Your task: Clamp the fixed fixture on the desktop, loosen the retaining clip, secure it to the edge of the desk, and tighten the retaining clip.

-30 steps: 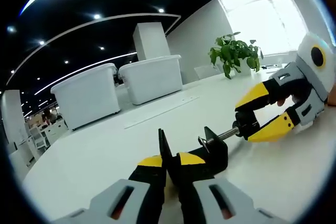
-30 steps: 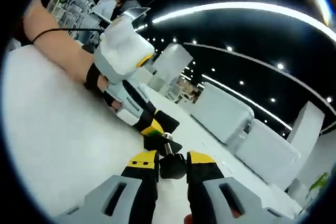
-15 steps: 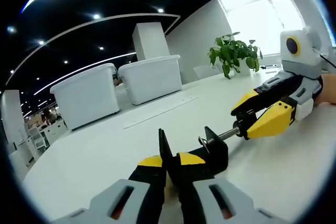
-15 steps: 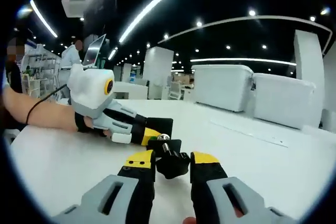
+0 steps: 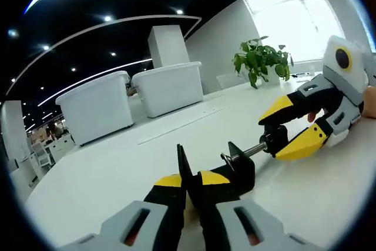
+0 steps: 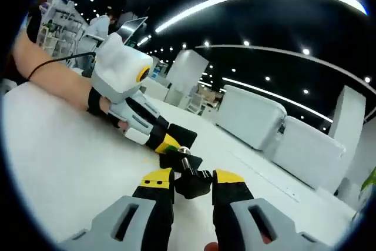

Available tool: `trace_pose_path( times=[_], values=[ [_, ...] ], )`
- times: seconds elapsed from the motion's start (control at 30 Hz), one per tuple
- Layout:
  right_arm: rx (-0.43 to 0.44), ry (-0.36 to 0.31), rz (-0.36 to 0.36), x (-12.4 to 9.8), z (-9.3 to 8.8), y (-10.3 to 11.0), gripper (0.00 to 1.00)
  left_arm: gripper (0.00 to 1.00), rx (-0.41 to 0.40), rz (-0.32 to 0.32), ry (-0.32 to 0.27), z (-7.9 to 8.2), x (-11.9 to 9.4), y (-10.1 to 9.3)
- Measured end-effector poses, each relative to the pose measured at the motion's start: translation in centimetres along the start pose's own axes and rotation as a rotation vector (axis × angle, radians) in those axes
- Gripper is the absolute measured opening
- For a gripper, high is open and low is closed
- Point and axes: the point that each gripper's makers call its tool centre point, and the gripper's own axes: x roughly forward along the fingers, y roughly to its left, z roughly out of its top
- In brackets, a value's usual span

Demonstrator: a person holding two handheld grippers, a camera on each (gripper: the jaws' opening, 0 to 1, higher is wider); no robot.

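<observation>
The black clamp fixture (image 5: 239,168) stands on the white desktop (image 5: 106,174). My left gripper (image 5: 189,181) is shut on its thin upright plate. Its screw rod (image 5: 252,150) runs right to a black knob (image 5: 274,140), and my right gripper (image 5: 271,139) comes in from the right, its yellow jaws shut around that knob. In the right gripper view the knob (image 6: 191,184) sits between my right gripper's (image 6: 192,179) yellow tips, with the screw (image 6: 185,160) leading away to the left gripper (image 6: 169,143), held by a person's hand (image 6: 106,103).
Two white lidded bins (image 5: 97,107) (image 5: 170,86) stand at the back of the desk, with a potted plant (image 5: 261,60) to their right. A long cable slot (image 5: 179,124) runs across the desk. Open desktop lies on both sides of the clamp.
My right gripper has rolled around the knob, tilting one way and back again, so its view has rolled too. The left gripper and the clamp have stayed still.
</observation>
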Motion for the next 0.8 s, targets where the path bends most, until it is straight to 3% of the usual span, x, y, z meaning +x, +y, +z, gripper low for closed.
trace_pose_path(
  times=[0.1, 0.27, 0.33, 0.57, 0.8],
  values=[
    [0.024, 0.007, 0.002, -0.2, 0.2, 0.1, 0.25, 0.08, 0.000, -0.001, 0.000, 0.0, -0.3, -0.3],
    [0.247, -0.021, -0.032, -0.8, 0.5, -1.1, 0.25, 0.08, 0.001, -0.006, -0.003, 0.0, -1.2, -1.0],
    [0.293, -0.027, -0.031, -0.9, 0.5, -1.3, 0.28, 0.08, 0.001, -0.005, -0.002, 0.0, -1.3, -1.1],
    [0.294, 0.031, 0.001, -0.5, -0.5, -0.1, 0.27, 0.08, 0.000, -0.004, -0.001, 0.0, -1.0, -1.0],
    [0.251, 0.011, 0.014, -0.5, -0.3, 0.4, 0.21, 0.08, 0.001, -0.002, -0.001, 0.0, -0.7, -0.8]
  ],
)
